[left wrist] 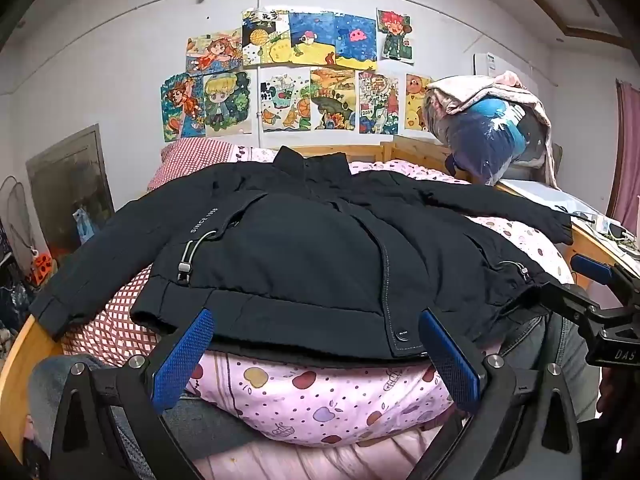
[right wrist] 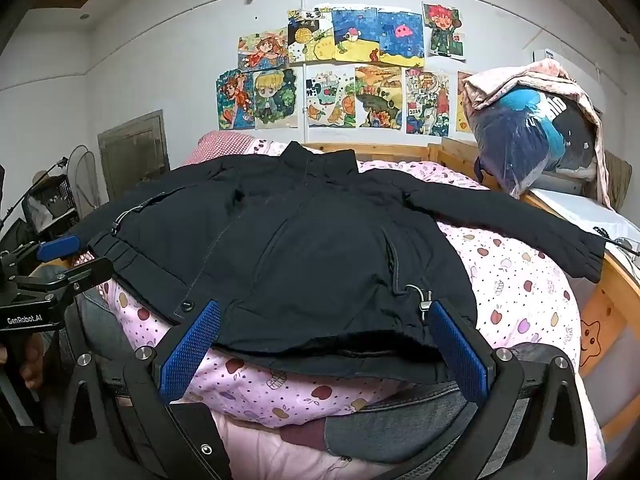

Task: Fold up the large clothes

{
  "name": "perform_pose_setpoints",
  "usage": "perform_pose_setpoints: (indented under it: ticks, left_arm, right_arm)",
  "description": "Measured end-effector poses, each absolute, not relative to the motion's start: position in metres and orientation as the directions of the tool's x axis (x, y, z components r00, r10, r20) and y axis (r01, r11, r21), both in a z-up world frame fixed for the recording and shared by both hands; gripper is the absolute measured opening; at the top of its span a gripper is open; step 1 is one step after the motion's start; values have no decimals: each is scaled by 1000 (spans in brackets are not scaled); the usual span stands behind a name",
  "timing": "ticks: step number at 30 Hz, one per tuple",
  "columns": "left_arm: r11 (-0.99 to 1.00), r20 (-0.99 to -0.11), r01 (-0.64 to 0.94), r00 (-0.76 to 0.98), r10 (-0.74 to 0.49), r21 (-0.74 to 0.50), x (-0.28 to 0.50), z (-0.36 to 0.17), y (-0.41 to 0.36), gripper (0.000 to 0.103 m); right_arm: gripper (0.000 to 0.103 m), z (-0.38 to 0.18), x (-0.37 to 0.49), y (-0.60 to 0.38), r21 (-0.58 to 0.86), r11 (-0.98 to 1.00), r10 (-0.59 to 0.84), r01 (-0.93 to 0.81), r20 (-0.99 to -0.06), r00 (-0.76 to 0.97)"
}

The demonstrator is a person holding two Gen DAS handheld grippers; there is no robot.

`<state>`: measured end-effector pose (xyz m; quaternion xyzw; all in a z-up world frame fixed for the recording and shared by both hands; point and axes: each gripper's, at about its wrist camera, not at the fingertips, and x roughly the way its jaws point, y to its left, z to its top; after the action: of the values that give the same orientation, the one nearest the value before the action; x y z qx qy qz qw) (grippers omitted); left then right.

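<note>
We hold both tongs, left point(left wrist: 316, 354) and right point(right wrist: 326, 346), apart at black jacket point(left wrist: 304, 248) hem; fold not begun; next, pinch hem, carry toward collar

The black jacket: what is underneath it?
The black jacket lies on a pink apple-print quilt; red checked bedding shows beside it. Whatever lies beneath its middle is covered.

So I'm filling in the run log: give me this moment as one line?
stage: pre-fold | black jacket: flat on bed, sleeves out | left gripper: open at hem | right gripper: open at hem
</note>
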<state>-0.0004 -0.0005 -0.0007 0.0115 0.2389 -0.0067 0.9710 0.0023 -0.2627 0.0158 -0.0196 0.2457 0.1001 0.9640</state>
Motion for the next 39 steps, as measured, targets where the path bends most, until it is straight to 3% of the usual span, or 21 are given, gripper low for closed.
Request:
perform_pose_setpoints:
  ticks: [39]
  left_arm:
    - [1000,-559,-24,829,15,-9,62,-25,11,103]
  right_arm:
    - [102,-24,65,-258,56,979,191,-198,-602,775]
